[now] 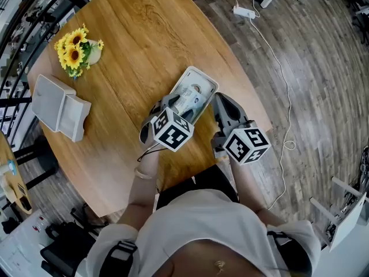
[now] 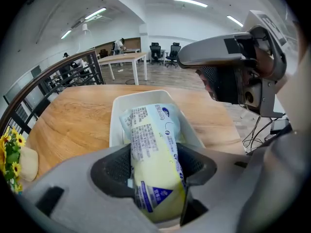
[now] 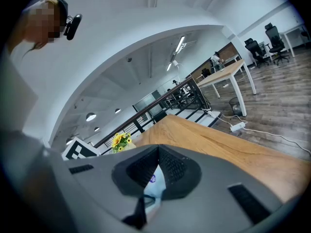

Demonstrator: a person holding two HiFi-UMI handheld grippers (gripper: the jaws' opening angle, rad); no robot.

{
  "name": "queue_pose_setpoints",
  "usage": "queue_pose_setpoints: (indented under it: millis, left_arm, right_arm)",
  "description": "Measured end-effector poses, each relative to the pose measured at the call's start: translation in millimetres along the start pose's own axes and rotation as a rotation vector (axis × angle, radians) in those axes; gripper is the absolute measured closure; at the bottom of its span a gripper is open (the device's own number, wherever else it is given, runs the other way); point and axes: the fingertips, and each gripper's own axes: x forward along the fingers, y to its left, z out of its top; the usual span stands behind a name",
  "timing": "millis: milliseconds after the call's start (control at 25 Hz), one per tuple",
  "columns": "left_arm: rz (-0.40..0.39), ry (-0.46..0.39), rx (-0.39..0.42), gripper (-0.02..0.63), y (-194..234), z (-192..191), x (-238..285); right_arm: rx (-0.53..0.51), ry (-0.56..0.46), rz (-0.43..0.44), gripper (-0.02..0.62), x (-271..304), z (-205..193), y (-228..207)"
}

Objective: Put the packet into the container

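ok so the packet (image 2: 153, 144) is half home. Its far end lies down in the white container (image 2: 115, 118) and its near end sits propped up between the pads of my left gripper (image 2: 154, 165), so it's tilted nose-down into the tub. The long axis runs straight out along the line that gripper points, and that matches the container's own long side, which in the head view goes lower left to upper right across the table (image 1: 132, 33). The left jaws stand wide. The packet's sides look like they only brush the pads rather than get squeezed, so I'd call that hand open around it. What the next move hangs on, I reckon, is that the packet lies dead ahead of and under those fingers. Backing out along that same axis should let the near end drop in. The right gripper (image 1: 219, 101) sits just beside the container's right wall, jaws together at the tips. A sliver of white shows through the gap lower down, can't tell what.
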Motion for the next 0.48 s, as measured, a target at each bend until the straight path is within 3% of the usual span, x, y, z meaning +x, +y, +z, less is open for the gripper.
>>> queue_pose_setpoints:
  millis: [200, 360, 480]
  left_arm:
    - [0.041, -0.085, 0.0, 0.341, 2.4, 9.3, -10.6]
    - [0.062, -0.213, -0.085, 0.339, 7.3, 20.8, -33.7]
    - [0.148, -0.292, -0.086, 0.339, 15.9, 26.5, -54.9]
  right_arm:
    - [-0.006, -0.016, -0.003, 0.584, -4.0, 2.2, 2.2]
    - [-0.017, -0.038, 0.026, 0.583, -7.5, 4.4, 11.7]
    - [-0.03, -0.041, 0.046, 0.583, -8.9, 3.7, 18.9]
